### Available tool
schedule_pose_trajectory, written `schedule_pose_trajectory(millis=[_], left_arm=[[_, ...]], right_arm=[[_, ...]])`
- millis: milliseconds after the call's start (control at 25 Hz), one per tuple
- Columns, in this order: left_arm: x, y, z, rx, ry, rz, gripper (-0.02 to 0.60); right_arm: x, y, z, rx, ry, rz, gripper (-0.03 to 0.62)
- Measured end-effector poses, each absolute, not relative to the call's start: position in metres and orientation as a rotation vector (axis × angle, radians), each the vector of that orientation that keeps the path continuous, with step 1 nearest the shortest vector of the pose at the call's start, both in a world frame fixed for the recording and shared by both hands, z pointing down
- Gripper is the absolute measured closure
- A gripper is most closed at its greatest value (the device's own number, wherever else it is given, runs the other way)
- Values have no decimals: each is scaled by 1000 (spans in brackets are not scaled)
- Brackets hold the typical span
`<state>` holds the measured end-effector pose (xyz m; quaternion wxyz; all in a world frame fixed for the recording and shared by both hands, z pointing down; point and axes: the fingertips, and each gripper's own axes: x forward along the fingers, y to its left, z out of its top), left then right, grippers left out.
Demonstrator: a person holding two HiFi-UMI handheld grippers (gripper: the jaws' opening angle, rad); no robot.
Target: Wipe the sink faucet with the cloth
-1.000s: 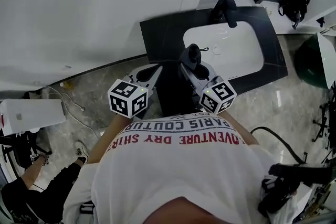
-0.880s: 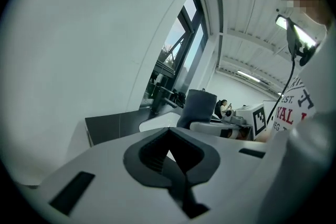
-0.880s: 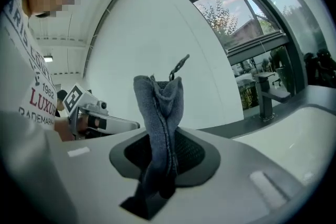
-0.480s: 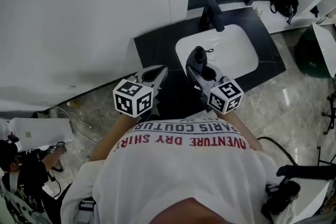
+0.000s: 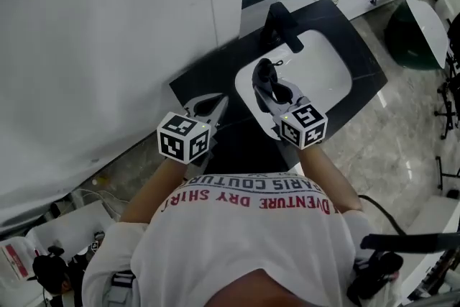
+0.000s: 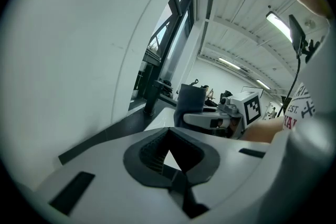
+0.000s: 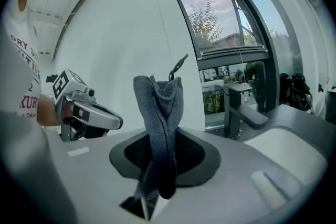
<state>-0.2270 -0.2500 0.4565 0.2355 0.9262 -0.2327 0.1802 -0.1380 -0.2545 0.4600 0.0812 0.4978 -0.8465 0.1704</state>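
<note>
in the head view the person's white t-shirt (image 5: 251, 241) covers the edge of the dark counter (image 5: 205, 79) farthest from the faucet (image 5: 282, 24). the right gripper (image 5: 264, 81) lies over the rim of the sink basin (image 5: 327, 72) opposite the faucet. the cloth (image 5: 272, 83) there is a dark lump, its folds unreadable. in the right gripper view its lower end vanishes into the slot between the pressed-together jaws, and the gripper's body cuts off the basin except a corner below the faucet. right of the faucet a dark bag-like shape (image 7: 294, 86) is too dim to name. in the left gripper view the faucet is small and dark, its spout unclear.
</note>
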Motion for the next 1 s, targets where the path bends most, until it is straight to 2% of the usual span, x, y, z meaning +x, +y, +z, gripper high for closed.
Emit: schedule_pose_trajectory(millis=[320, 640, 1000], left_arm=[[-240, -302, 508, 2506, -426, 588, 580], [-231, -321, 503, 2543, -306, 592, 580], [-237, -323, 521, 2510, -271, 626, 580]], right_arm=[[-128, -333, 524, 1650, -2260, 572, 514], [-91, -395, 521, 1788, -2075, 465, 514], [-49, -435, 565, 1939, -1803, 392, 514]])
